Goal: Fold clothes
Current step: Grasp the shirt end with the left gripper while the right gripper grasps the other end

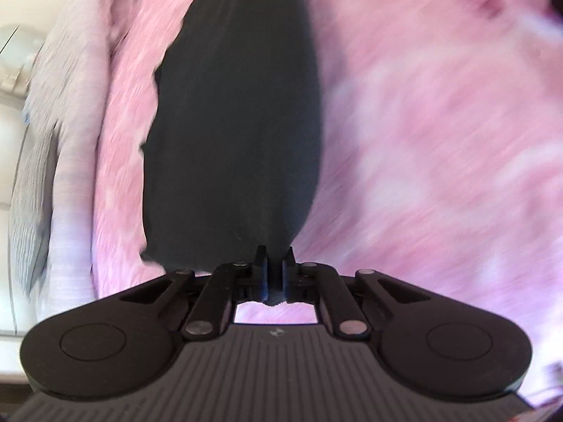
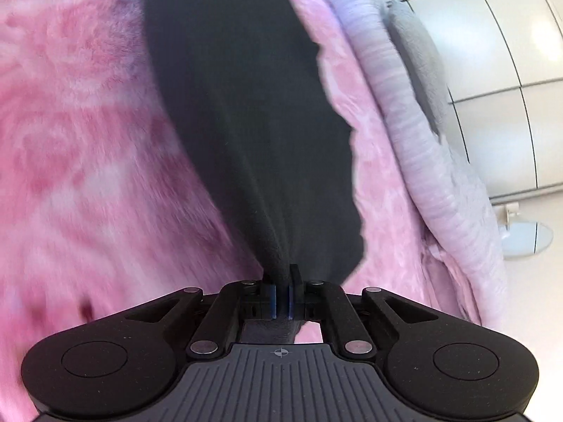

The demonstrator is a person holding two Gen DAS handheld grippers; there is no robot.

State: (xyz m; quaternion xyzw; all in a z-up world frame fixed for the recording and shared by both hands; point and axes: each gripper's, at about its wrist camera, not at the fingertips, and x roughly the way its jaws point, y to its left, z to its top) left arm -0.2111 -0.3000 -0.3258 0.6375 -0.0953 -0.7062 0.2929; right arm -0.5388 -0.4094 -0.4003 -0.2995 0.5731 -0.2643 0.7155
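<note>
Black fabric, a dark garment (image 1: 232, 123), is pinched at its near edge by both grippers & stretched away from each camera over a pink fluffy blanket (image 1: 422, 140). The left gripper (image 1: 274, 263) is seen clenched, jaws nearly together w/ a small tuft of the black cloth poking out below them; the right gripper (image 2: 281, 283) is likewise clamped on a bunched fold of the same garment (image 2: 253, 112), blue pads pressed against the cloth. In the left wrist view the garment is spread wide between gripper & top of frame, its left edge ragged against the pink pile; most of that view is motion-blurred, esp. the blanket at right. In the right wrist view the blanket (image 2: 77, 133) is shown w/ a mottled pink-and-white pattern, lying under & on both sides of the garment. Beyond the blanket's far edge a pale lilac ribbed cover (image 2: 422, 147) is seen, w/ a grey cushion (image 2: 418, 63) just beside it; same two appear at left in the other view, approx. (image 1: 74, 133) for the cover. Behind these, white panelled cabinet doors (image 2: 492, 81) are visible, & a small round glassy object (image 2: 526, 237) below them, too unclear to ID.
</note>
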